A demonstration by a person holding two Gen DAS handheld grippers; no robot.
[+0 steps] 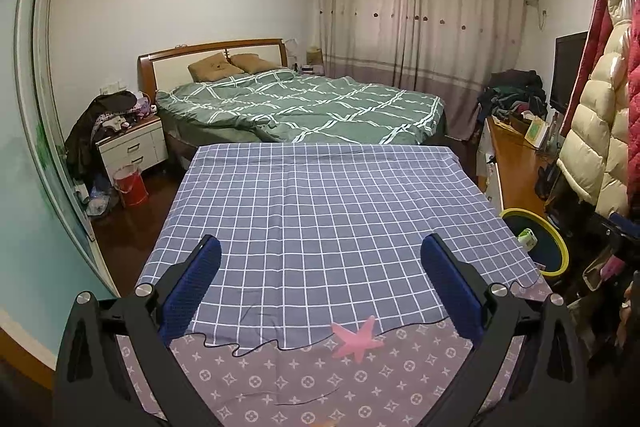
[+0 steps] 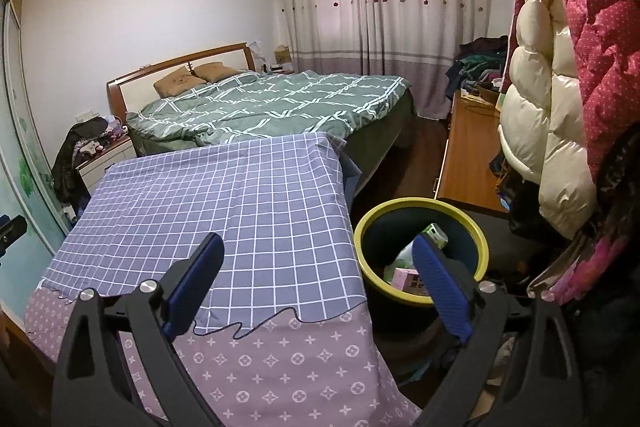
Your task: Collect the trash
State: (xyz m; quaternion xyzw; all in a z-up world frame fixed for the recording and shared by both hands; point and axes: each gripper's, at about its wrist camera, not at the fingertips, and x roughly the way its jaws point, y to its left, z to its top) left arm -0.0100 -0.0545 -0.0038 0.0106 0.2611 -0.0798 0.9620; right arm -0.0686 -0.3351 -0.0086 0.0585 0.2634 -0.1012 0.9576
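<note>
A dark bin with a yellow rim point(image 2: 482, 241) stands on the floor right of the cloth-covered table point(image 2: 248, 195). Inside it lie a pink carton point(image 2: 404, 277) and a green-and-white packet point(image 2: 436, 235). My right gripper point(image 2: 316, 251) hangs open over the table's right edge, its right finger in front of the bin, nothing between the blue pads. My left gripper point(image 1: 320, 251) is open above the checked cloth point(image 1: 320, 195), empty too. The bin point(image 1: 558, 247) also shows at the right of the left wrist view, with a packet point(image 1: 526, 239) in it. A pink star shape point(image 1: 356, 339) lies on the cloth near me.
A bed with a green quilt point(image 1: 304, 103) stands behind the table. A wooden cabinet point(image 2: 468, 163) runs along the right wall under hanging coats point(image 2: 560, 107). A white nightstand point(image 1: 134, 147) and a red bucket point(image 1: 130, 185) stand at left. Dark floor shows between table and bed.
</note>
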